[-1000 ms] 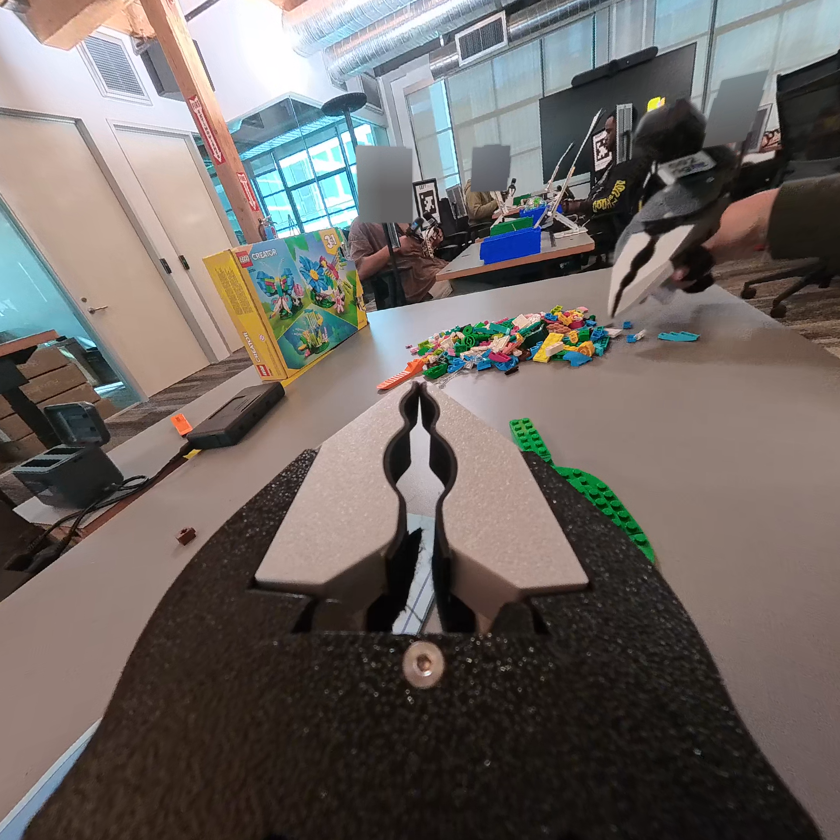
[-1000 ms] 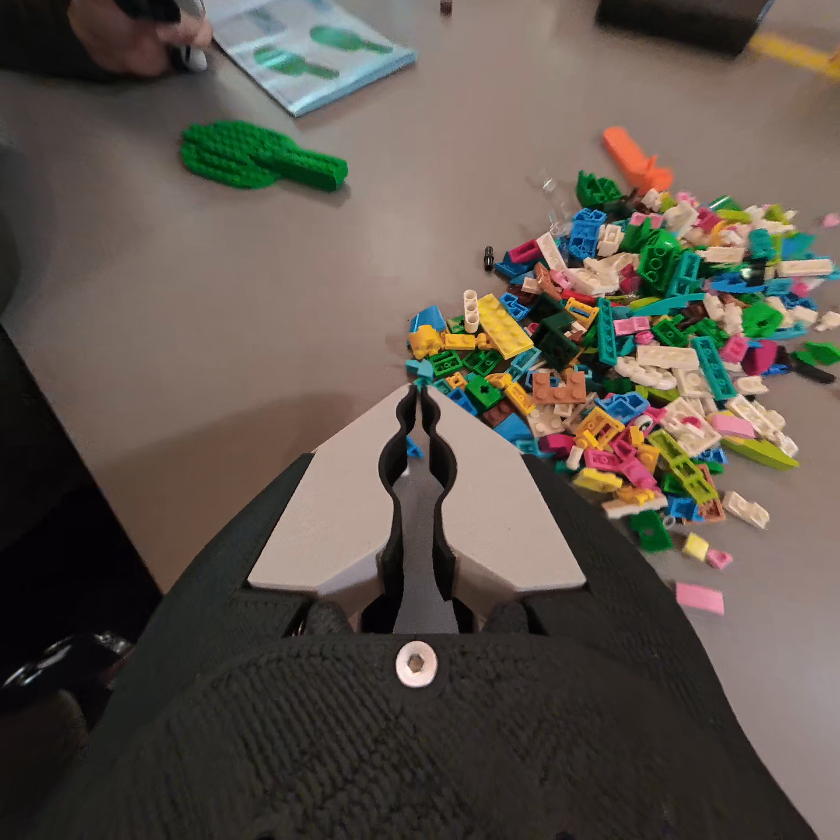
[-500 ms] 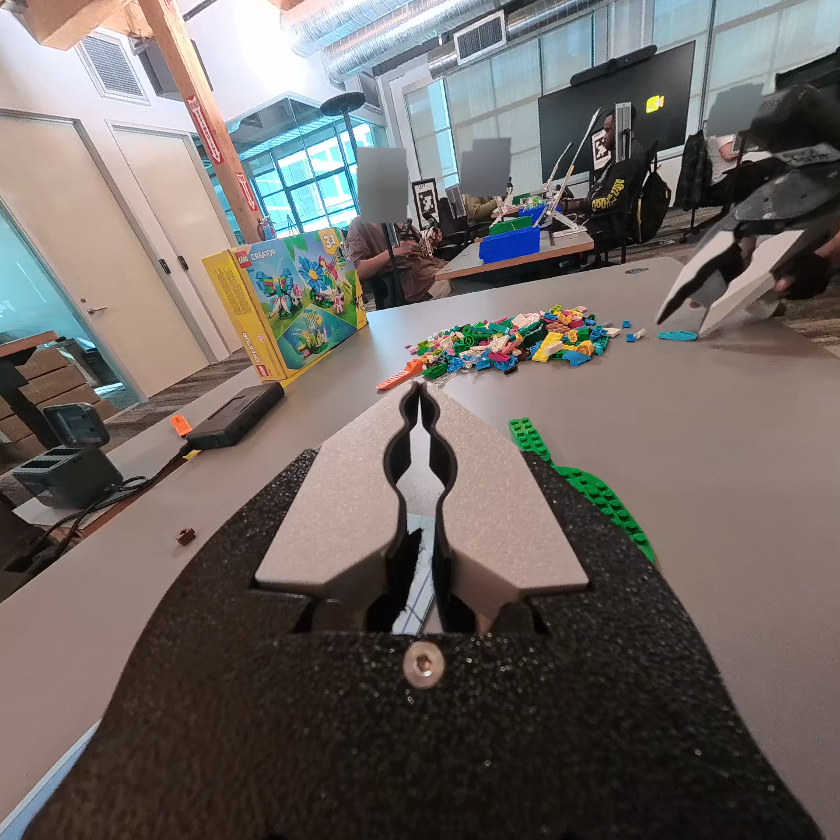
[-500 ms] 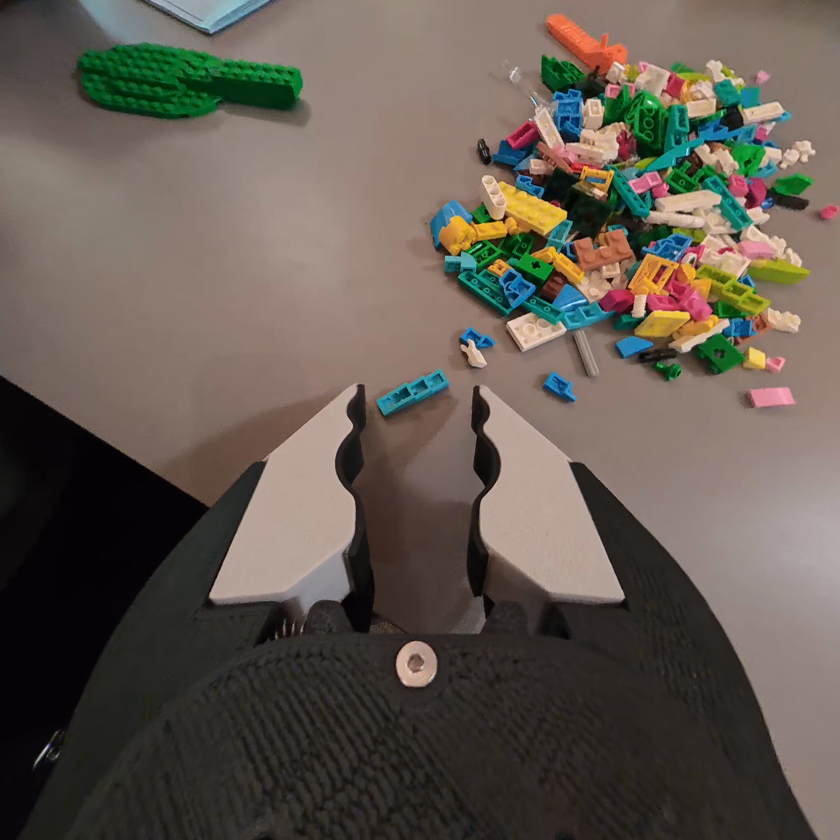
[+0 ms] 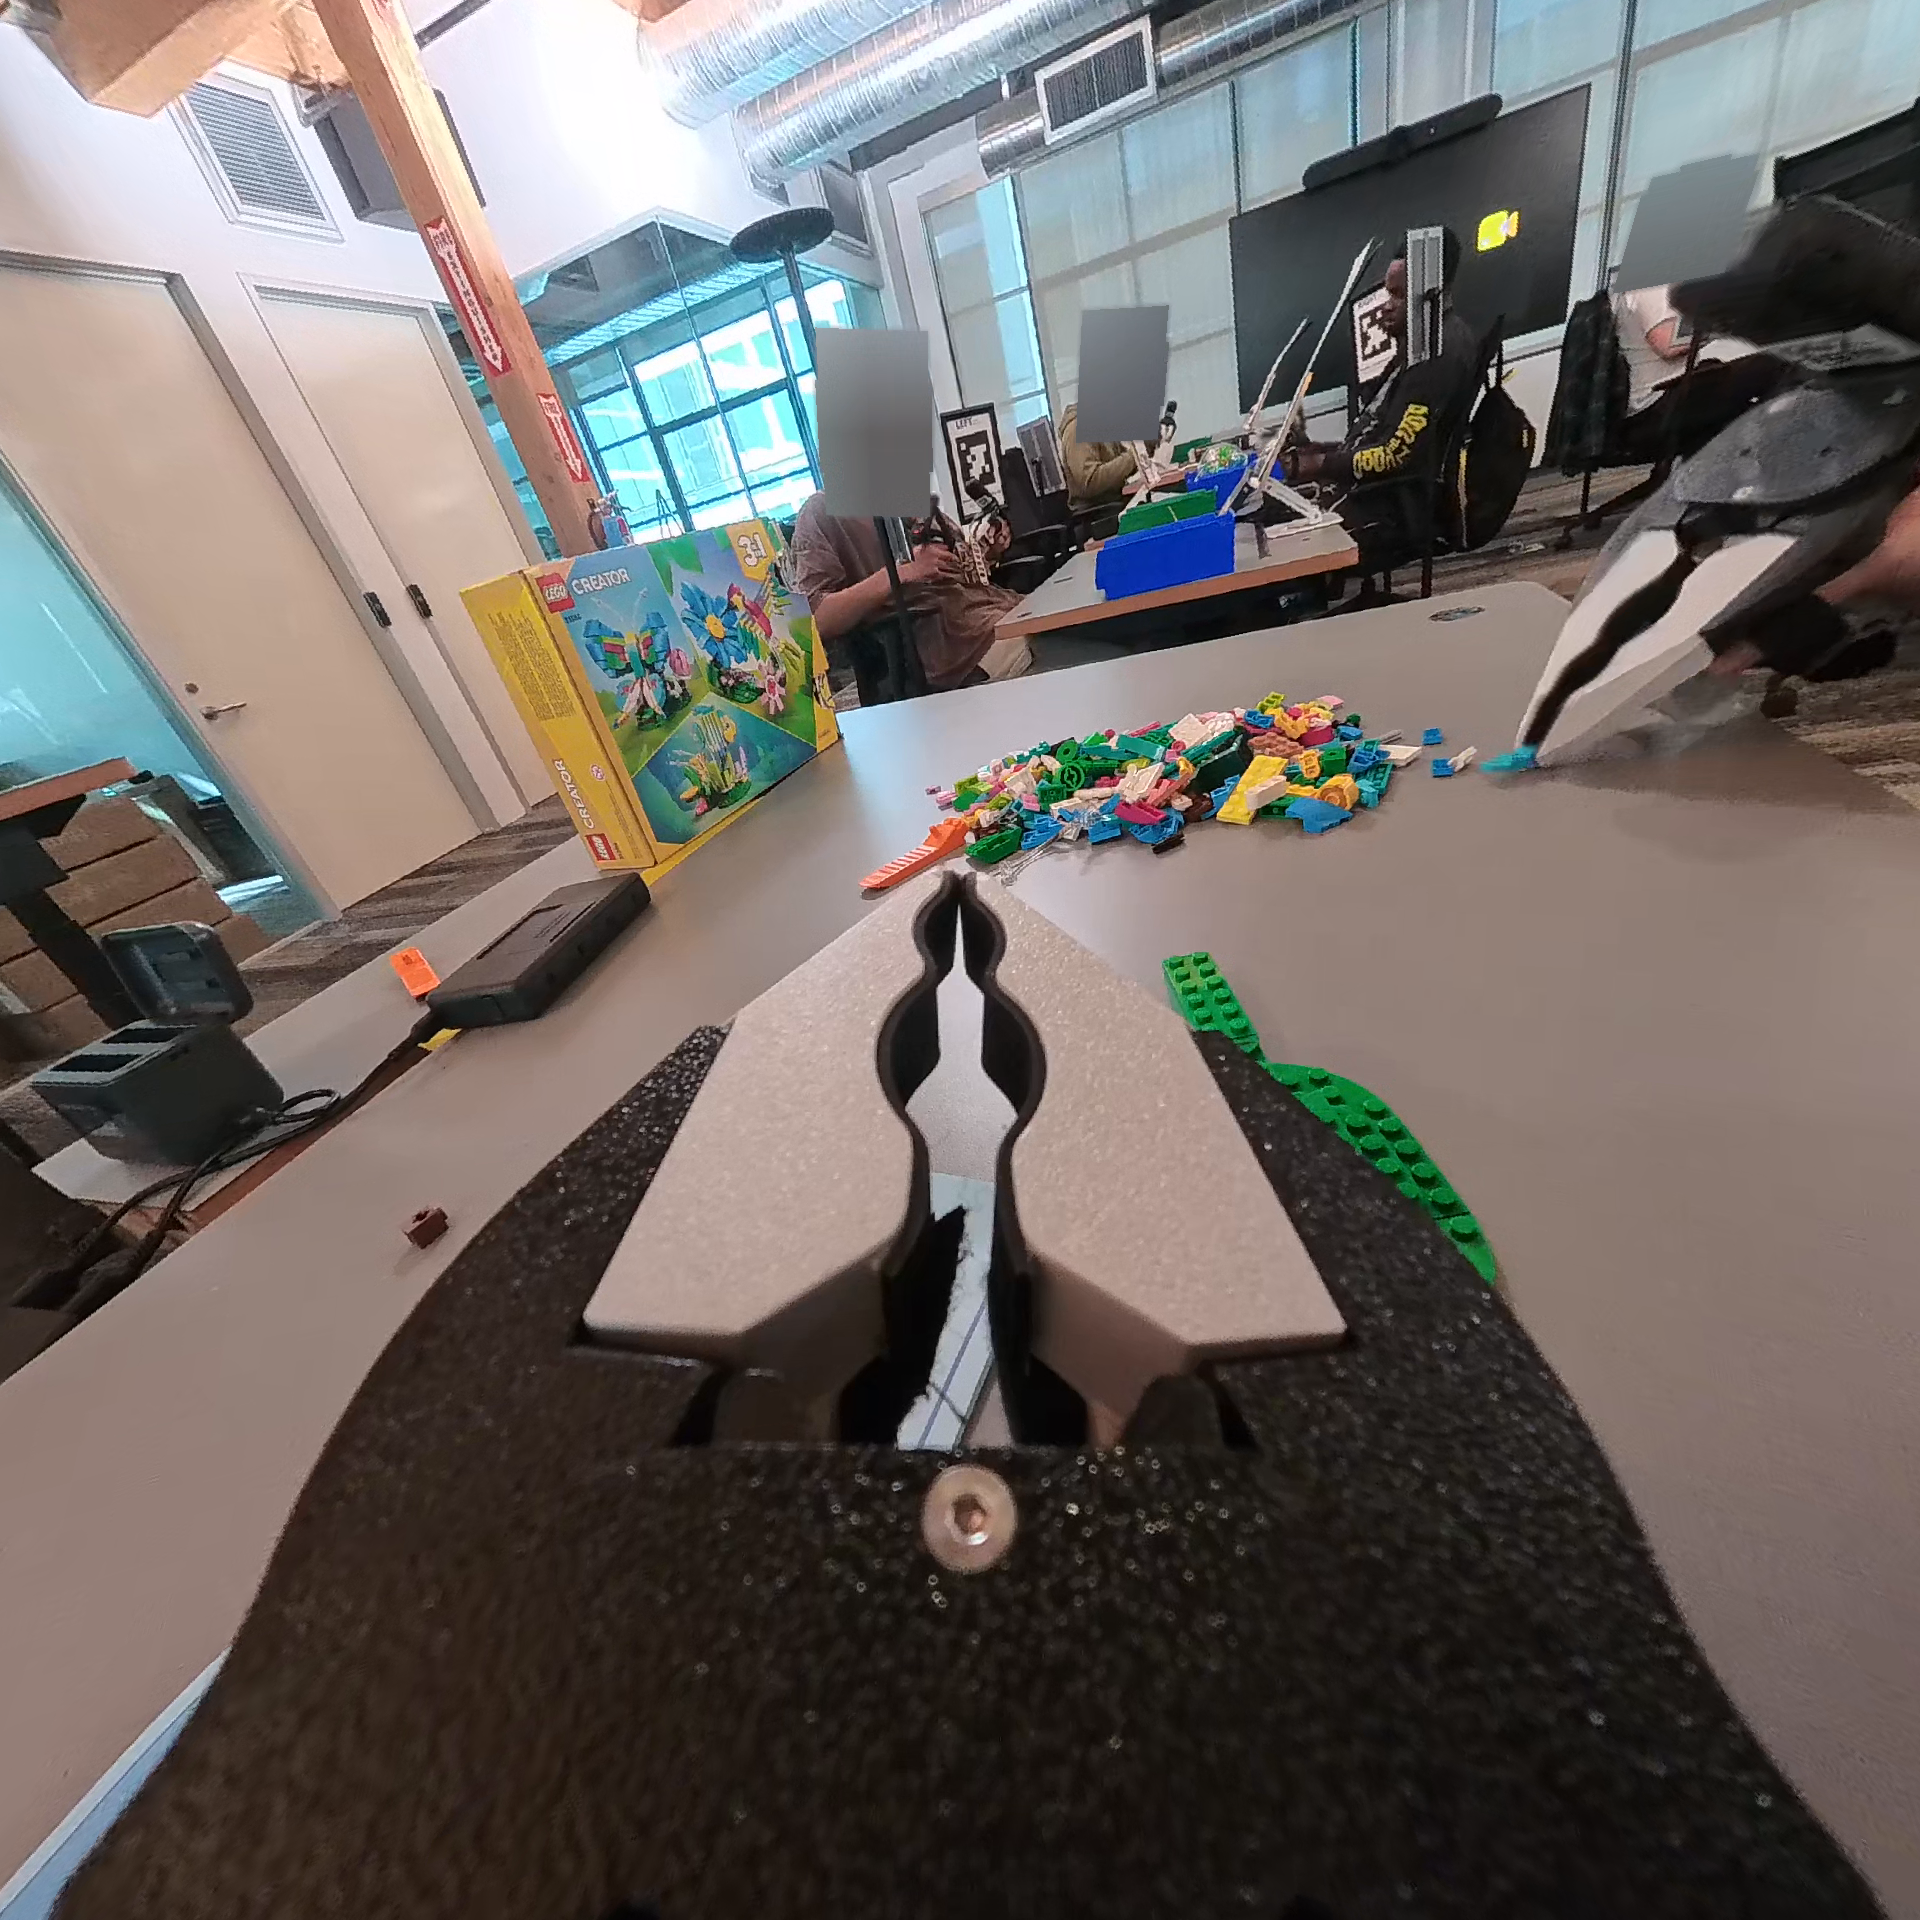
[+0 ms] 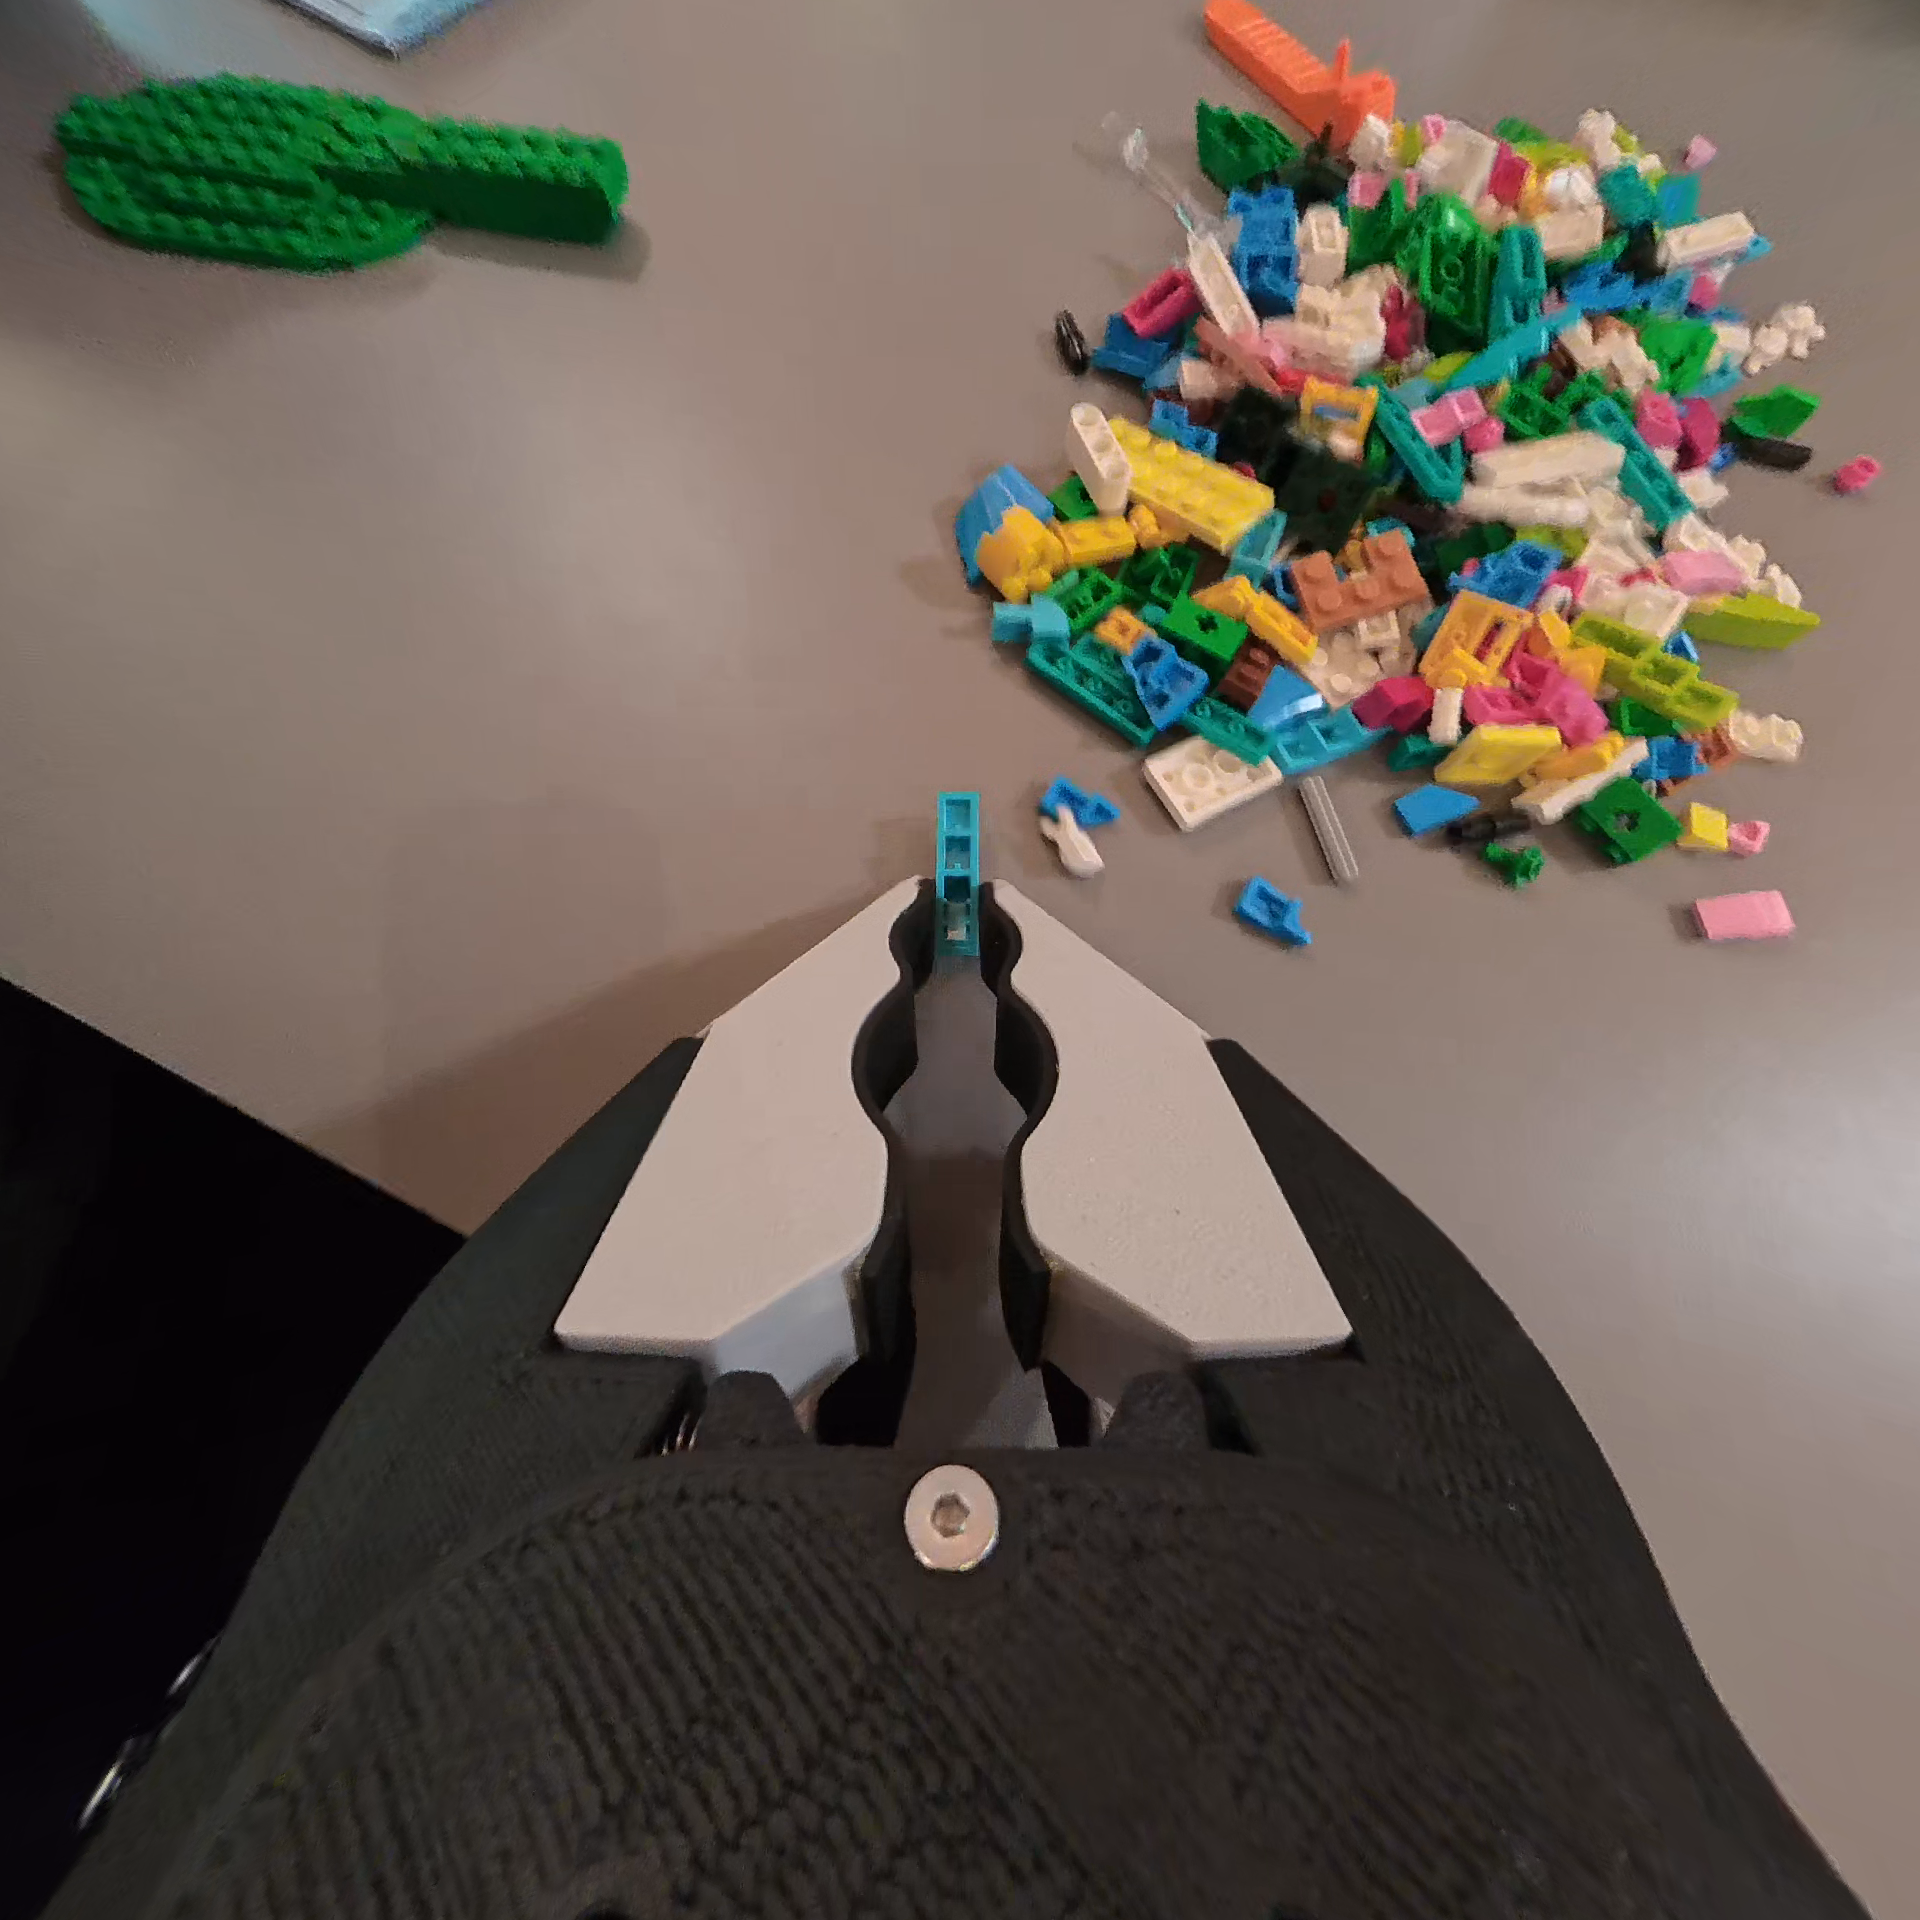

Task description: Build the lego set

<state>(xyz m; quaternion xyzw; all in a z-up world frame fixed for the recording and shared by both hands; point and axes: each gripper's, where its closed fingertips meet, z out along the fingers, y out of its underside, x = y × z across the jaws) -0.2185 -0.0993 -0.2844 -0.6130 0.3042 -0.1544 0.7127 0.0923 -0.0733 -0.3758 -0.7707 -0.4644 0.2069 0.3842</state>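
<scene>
Near the table edge, just short of the loose brick pile [image 6: 1434,499], the right gripper [image 6: 957,894] is clenched on a thin teal plate [image 6: 957,847], pinched at its tips with the plate sticking forward, low over the grey table [image 6: 520,623]. Step in hand looks like pick-up; next move probably calls for carrying it to the flat studded green base [image 6: 312,192], well apart, and pressing down square. Left gripper [image 5: 958,902] is closed on nothing, apparently parked beside that base [image 5: 1382,1143]. Bricks are glossy hard plastic; fingers are matte grey, wavy-edged.
</scene>
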